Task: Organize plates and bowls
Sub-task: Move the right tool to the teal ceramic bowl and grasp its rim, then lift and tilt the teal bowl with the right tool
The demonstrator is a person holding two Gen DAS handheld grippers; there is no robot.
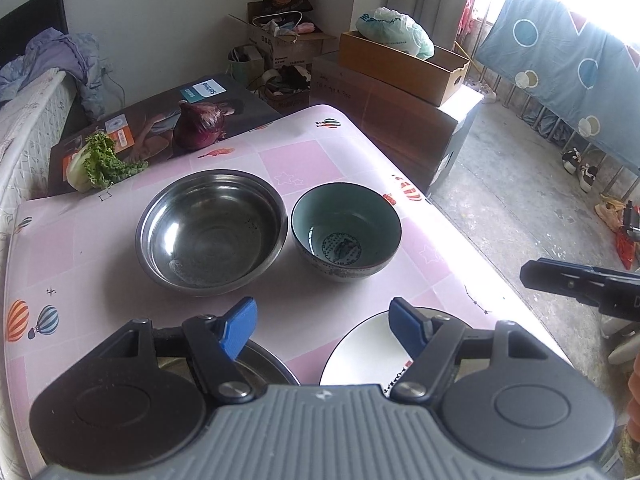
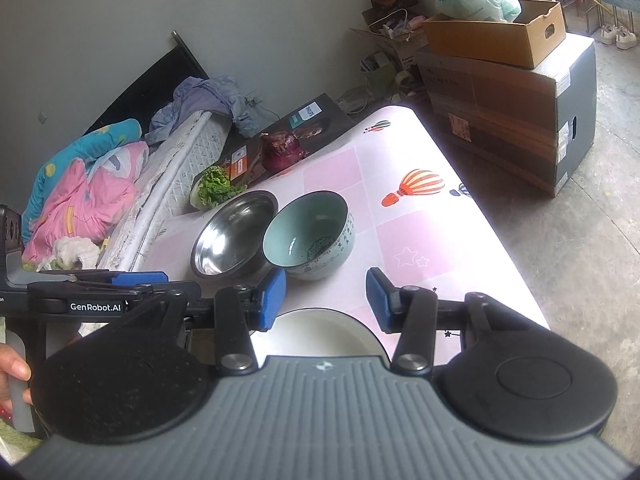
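Both hand-held grippers, left point(image 1: 322, 326) and right point(image 2: 326, 300), hang above the bench point(image 1: 328, 160) with jaws apart, gripping nothing. Steel bowl point(image 1: 212, 236) and teal bowl point(image 1: 346, 230) stand side by side mid-bench. White plate point(image 1: 360, 356) lies beneath the grippers.

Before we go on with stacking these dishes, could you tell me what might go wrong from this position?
1. The white plate lies near the table's right edge; a clumsy grasp by the open right gripper could push it off.
2. The steel bowl and the ceramic bowl sit almost rim to rim, so lifting one may knock the other.
3. The open left gripper hovers close by; the two grippers could collide.
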